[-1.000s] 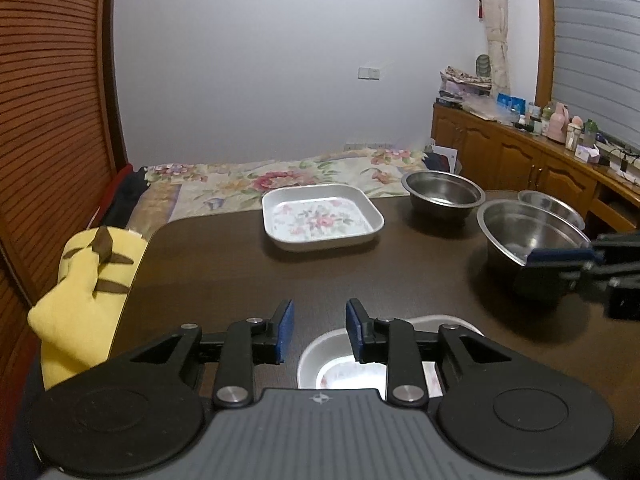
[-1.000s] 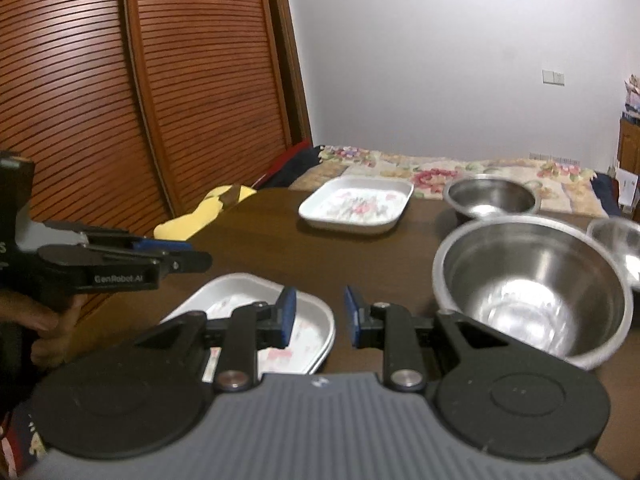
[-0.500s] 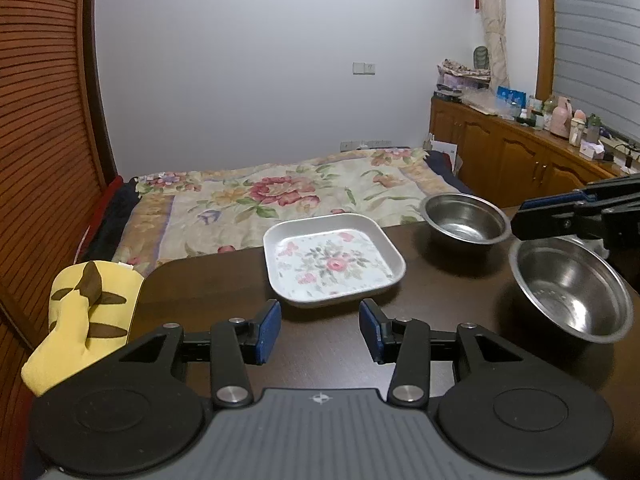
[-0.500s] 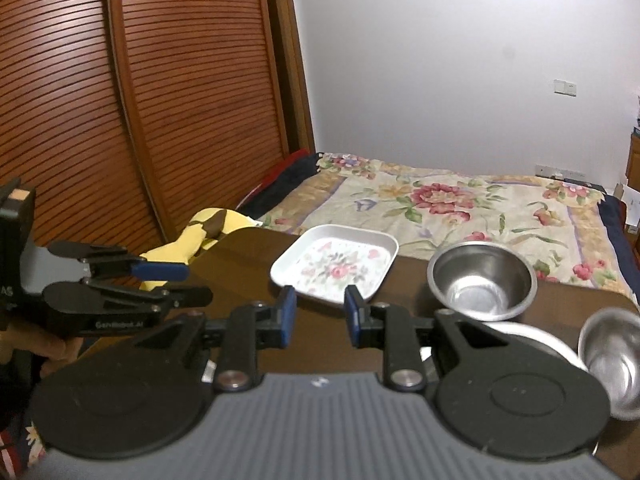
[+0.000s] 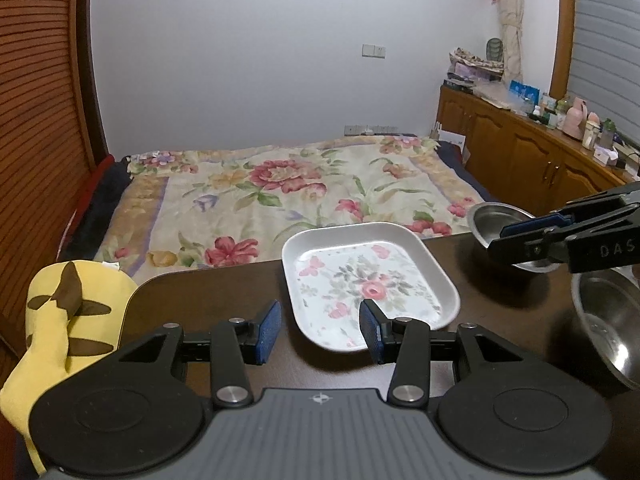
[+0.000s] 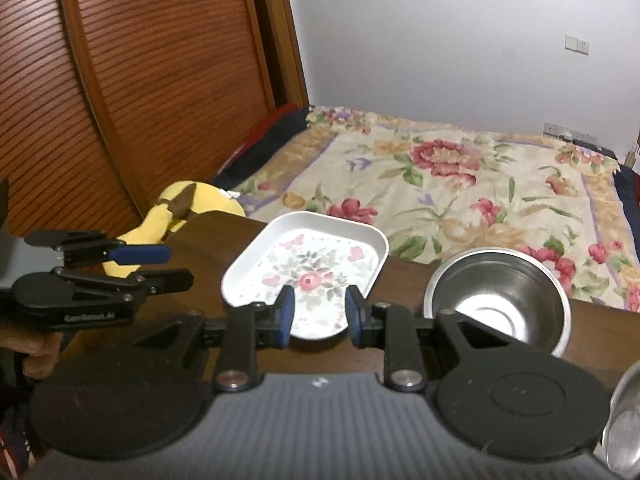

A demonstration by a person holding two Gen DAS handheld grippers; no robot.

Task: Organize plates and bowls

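Nearby, dark table (image 5: 208,296) beside floral bed (image 5: 288,184)

You worked in a home bedroom: a bed (image 5: 280,188) under a floral quilt, a louvred wardrobe (image 6: 140,80), a cluttered sideboard (image 5: 532,152).

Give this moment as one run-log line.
left gripper: open, empty | right gripper: open, empty | target: floral plate | steel bowl: beside plate

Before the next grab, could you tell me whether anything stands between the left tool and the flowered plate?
Nothing visible does. The left tool is open and empty, with the flowered plate straight ahead on the table. The steel bowl and the right tool stay off to the plate's right.
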